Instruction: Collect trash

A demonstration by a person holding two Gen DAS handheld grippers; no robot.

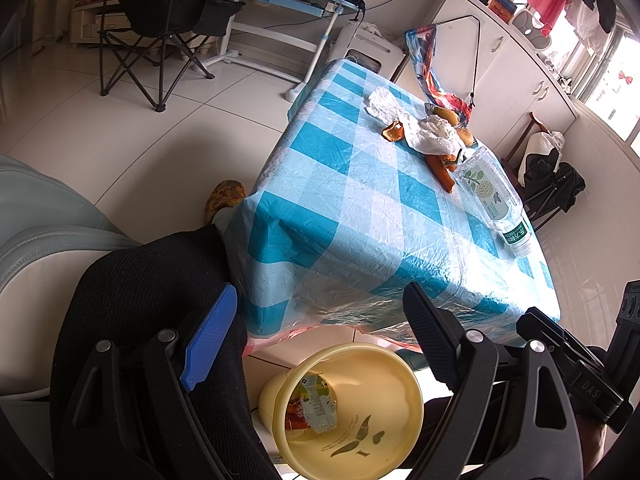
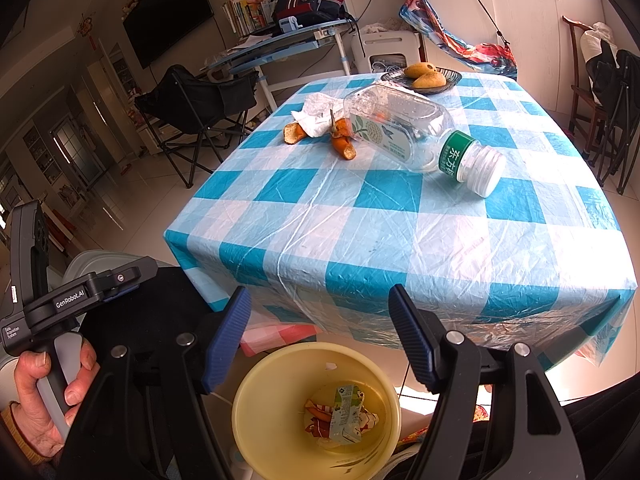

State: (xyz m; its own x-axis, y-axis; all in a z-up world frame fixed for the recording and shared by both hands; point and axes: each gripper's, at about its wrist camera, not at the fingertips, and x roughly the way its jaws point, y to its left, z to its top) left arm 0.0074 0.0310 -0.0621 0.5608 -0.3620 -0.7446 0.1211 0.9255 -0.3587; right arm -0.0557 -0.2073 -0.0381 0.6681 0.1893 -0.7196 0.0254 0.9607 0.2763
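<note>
Checked blue-and-white plastic covers the worktop [image 2: 400, 208], which stands ahead of both grippers in a bright living room with a folding chair and a cluttered desk behind. Both grippers hang low at the near edge, tilted down over a yellow bucket [image 2: 316, 408] on the floor, probably because the bucket serves as the bin and this is the drop spot. Inside it lie a crumpled carton and some wrappers [image 2: 342, 412], so part of the collecting looks done.

The left gripper [image 1: 320, 336] has its jaws spread wide with nothing between them. The right gripper [image 2: 320, 340] is also spread and empty, with the bucket's mouth showing through the gap. A hand [image 2: 48, 400] grips the left tool's handle, seen from the right camera.

The remaining trash sits well ahead of the grippers, up on the worktop: an empty plastic bottle [image 2: 404, 128] lying on its side, cap toward the grippers, orange peels [image 2: 344, 140] touching it, and a crumpled white bag [image 2: 320, 114] just beyond. A dish of fruit [image 2: 424, 74] at the far edge is likely not trash.
</note>
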